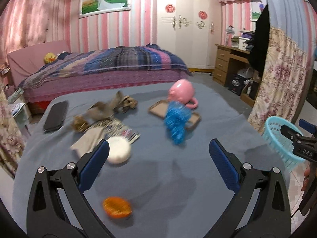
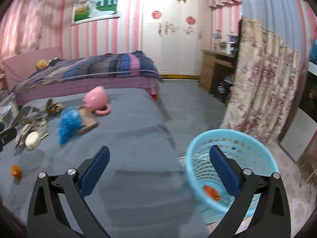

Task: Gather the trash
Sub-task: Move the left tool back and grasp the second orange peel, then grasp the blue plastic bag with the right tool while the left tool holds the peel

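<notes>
You are holding both the left claw and the right claw wide open and empty, with 1 orange scrap lying below the left one and the blue basket standing off the surface, so carrying it across is risking a drop.

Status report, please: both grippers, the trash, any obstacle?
Left gripper open, empty, above orange piece. Right gripper open, empty, by blue basket; one orange scrap inside. No obstacle seen.
</notes>
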`<state>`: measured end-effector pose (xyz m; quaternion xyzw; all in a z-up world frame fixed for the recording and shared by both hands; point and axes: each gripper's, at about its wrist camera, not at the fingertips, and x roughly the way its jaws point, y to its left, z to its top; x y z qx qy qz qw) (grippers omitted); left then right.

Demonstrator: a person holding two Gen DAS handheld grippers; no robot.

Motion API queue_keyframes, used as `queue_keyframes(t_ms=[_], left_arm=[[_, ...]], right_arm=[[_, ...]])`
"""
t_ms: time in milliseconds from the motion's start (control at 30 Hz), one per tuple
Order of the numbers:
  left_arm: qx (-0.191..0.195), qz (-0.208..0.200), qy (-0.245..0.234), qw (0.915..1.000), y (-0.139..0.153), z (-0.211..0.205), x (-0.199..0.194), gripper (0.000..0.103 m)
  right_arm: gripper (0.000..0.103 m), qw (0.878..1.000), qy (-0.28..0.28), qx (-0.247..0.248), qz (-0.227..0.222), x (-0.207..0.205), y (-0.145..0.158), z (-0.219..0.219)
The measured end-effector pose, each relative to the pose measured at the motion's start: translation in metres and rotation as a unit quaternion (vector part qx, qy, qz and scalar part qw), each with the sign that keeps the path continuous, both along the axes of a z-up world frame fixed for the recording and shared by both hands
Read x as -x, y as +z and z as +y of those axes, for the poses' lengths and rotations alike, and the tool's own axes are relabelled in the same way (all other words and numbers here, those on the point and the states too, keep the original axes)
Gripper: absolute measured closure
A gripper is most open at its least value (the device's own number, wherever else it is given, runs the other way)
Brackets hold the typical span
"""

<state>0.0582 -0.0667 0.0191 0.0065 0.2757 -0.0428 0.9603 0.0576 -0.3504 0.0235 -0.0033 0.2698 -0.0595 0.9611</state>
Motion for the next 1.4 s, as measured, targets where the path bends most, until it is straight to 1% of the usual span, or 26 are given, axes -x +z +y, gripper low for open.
queue_keyframes(t_ms=[100,233,333,433,500,567,633,767,800,833,867,900,967,1000,1033,1067,1100,1167,1233,1400], left_arm=[[0.004,0.008,0.016,0.9998,-0.009,0.020,0.007,0.006],[0.000,0.015,0.031,0.9994,-0.021,0.040,0.016,0.006],[0.005,0.027,0.040,0.9988,-0.031,0.052,0.020,0.006],[0.010,0.042,0.045,0.9981,-0.041,0.060,0.023,0.006],[0.003,0.049,0.042,0.9979,-0.048,0.060,0.027,0.006],[-0.005,0.056,0.039,0.9977,-0.056,0.057,0.031,0.006],[-0.008,0.065,0.040,0.9971,-0.064,0.056,0.032,0.006],[-0.013,0.091,0.041,0.9949,-0.081,0.055,0.030,0.007],[-0.015,0.092,0.042,0.9948,-0.083,0.056,0.029,0.009],[-0.013,0.093,0.042,0.9948,-0.083,0.056,0.028,0.013],[-0.003,0.096,0.040,0.9946,-0.084,0.059,0.025,0.019],[0.008,0.099,0.038,0.9943,-0.085,0.061,0.023,0.022],[0.026,0.111,0.033,0.9929,-0.088,0.065,0.017,0.038],[0.029,0.118,0.029,0.9922,-0.090,0.065,0.013,0.044],[0.031,0.123,0.025,0.9916,-0.091,0.065,0.011,0.055],[0.033,0.129,0.017,0.9910,-0.093,0.063,0.010,0.060],[0.030,0.128,0.013,0.9912,-0.093,0.061,0.010,0.062],[0.017,0.123,0.007,0.9923,-0.090,0.056,0.012,0.069],[0.013,0.116,0.005,0.9931,-0.084,0.056,0.012,0.071],[0.025,0.072,0.031,0.9966,-0.046,0.073,-0.006,0.071]], right_arm=[[0.005,1.000,0.020,0.002,0.006,0.001,-0.003,0.026],[0.005,1.000,0.030,-0.001,0.009,0.002,-0.004,0.049],[0.005,0.999,0.039,0.002,0.003,0.004,-0.005,0.068],[0.005,0.999,0.040,0.010,-0.003,0.007,-0.013,0.079],[0.005,0.999,0.039,0.016,-0.002,0.009,-0.021,0.082],[0.005,0.999,0.036,0.022,0.007,0.009,-0.029,0.083],[0.005,0.999,0.030,0.018,0.020,0.007,-0.036,0.078],[0.005,1.000,0.014,0.014,0.023,0.005,-0.038,0.068],[0.005,1.000,0.012,0.012,0.023,0.005,-0.038,0.067],[0.005,1.000,0.011,0.010,0.025,0.005,-0.039,0.066],[0.005,1.000,0.011,0.008,0.027,0.004,-0.039,0.065],[0.005,0.999,0.011,0.006,0.030,0.003,-0.040,0.065],[0.005,0.999,0.012,0.006,0.033,0.001,-0.041,0.066],[0.005,0.999,0.015,0.006,0.035,0.000,-0.042,0.068],[0.005,0.999,0.017,0.007,0.036,-0.001,-0.042,0.070],[0.005,0.999,0.020,0.008,0.037,-0.002,-0.043,0.073],[0.005,0.999,0.025,0.009,0.038,-0.002,-0.044,0.075],[0.005,0.998,0.035,0.011,0.041,-0.004,-0.044,0.080],[0.005,0.998,0.049,0.011,0.041,-0.006,-0.042,0.086],[0.005,0.996,0.077,0.021,0.035,-0.020,-0.034,0.105]])
